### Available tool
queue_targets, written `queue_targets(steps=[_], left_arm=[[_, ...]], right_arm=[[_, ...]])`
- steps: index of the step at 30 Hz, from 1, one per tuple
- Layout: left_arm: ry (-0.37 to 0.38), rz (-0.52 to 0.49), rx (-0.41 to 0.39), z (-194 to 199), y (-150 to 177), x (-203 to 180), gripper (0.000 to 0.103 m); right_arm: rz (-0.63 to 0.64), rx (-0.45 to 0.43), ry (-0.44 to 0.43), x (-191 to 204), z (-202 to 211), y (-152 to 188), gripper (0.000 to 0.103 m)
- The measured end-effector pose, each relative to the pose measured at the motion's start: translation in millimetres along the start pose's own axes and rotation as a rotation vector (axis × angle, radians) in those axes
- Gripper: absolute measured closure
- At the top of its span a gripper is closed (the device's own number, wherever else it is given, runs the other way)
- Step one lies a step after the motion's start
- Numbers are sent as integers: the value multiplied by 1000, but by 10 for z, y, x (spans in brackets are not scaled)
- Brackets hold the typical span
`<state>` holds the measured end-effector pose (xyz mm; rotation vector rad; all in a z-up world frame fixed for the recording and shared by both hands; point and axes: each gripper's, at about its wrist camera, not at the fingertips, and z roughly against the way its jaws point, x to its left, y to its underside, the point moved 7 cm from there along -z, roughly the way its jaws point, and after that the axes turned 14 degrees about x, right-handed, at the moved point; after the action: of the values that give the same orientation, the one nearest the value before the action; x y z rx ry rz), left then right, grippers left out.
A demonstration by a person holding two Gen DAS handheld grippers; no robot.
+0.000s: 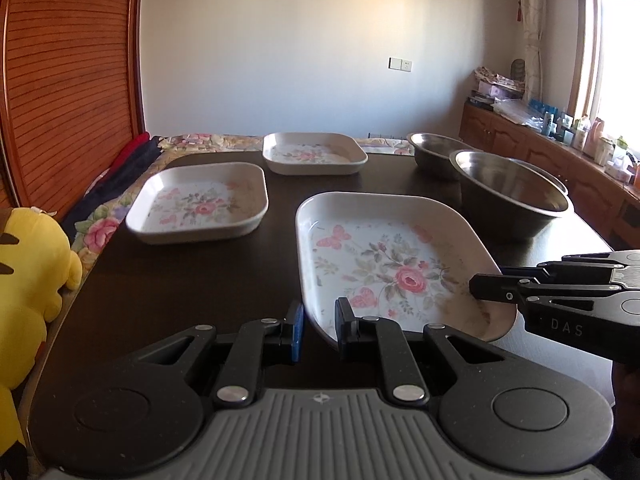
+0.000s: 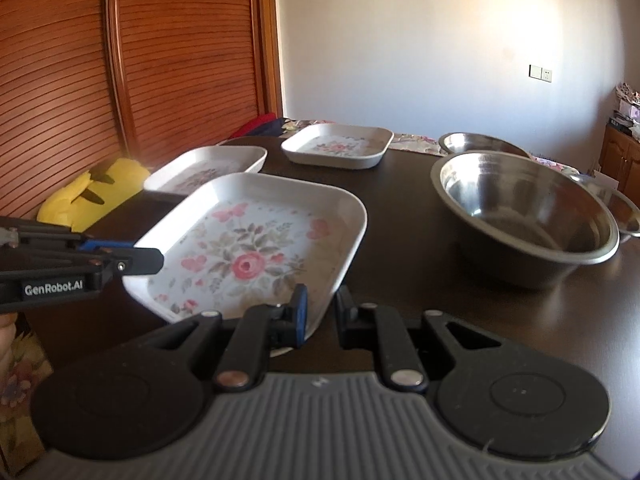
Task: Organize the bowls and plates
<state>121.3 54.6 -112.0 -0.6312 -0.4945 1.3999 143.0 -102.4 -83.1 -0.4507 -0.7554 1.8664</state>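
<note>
Right now both claws are clamping one floral square plate (image 1: 384,264): the left gripper (image 1: 318,330) is pinching its near rim, the right gripper (image 2: 322,312) its opposite rim, holding it over the dark table (image 1: 180,280). Beyond, two matching plates (image 1: 200,204) are sitting toward the far-left corner, steel bowls (image 2: 524,212) along the right edge.

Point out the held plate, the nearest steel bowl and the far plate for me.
Held plate (image 1: 400,276): left wrist view, on the rose in its floor.
Nearest steel bowl (image 2: 520,204): right wrist view, on its inner wall.
Far plate (image 1: 314,154): left wrist view, on its floral floor.
</note>
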Motion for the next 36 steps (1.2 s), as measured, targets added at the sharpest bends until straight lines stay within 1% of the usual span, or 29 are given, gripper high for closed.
queue_targets(steps=[8, 18, 35, 36], left_arm=[[1, 0, 9, 11, 128, 5, 85], [9, 16, 29, -26, 222, 47, 85], [15, 25, 27, -45, 227, 50, 84], [15, 28, 26, -48, 223, 55, 80]], right_arm=[[7, 8, 5, 74, 49, 126, 86], [7, 25, 1, 110, 40, 178, 86], [-8, 29, -12, 108, 17, 159, 85], [-8, 27, -12, 106, 21, 157, 85]])
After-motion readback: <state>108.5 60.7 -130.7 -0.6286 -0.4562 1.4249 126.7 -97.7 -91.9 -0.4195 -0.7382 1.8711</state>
